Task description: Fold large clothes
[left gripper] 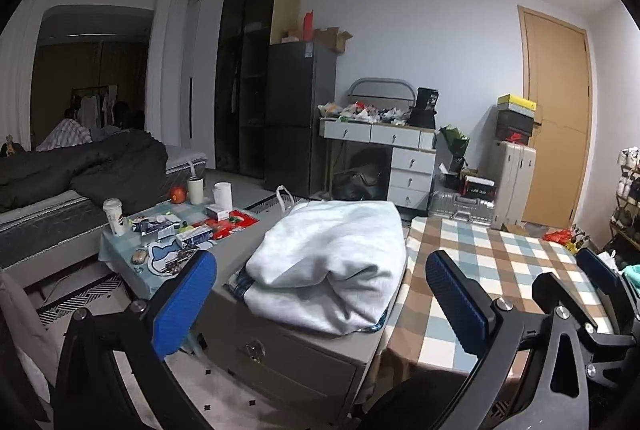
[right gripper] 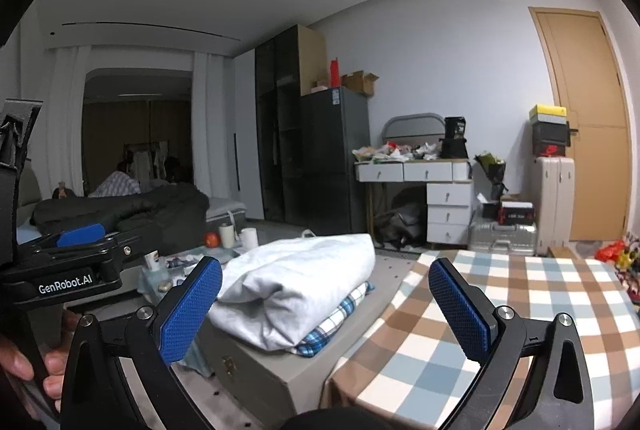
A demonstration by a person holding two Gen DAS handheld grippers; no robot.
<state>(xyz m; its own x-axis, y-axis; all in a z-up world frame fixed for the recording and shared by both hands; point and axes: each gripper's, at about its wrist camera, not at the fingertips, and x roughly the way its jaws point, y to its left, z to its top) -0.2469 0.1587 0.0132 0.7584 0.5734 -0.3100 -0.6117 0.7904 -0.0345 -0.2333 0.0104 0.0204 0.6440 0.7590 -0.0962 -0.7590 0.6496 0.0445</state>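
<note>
Bedroom clutter lies behind the work area, and nearest the cameras both tools stand spread with nothing between their blue pads: the left gripper and the right gripper each frame the pile without touching it. At about 4 o'clock from the pile stretches a table under a checked tablecloth, with no garment showing on the part in view, so I judge one fold just finished and the next piece not yet fetched. Dead ahead, at 12 o'clock, a folded white garment sits on a folded blue plaid garment, both stacked on a grey storage box just left of the table: two folded pieces counted, and how many remain cannot be told. Beyond, at 10 o'clock, a low side table carries three cups and small packets. Farther off stand one white drawer desk, one dark fridge, two suitcases and one wooden door.
</note>
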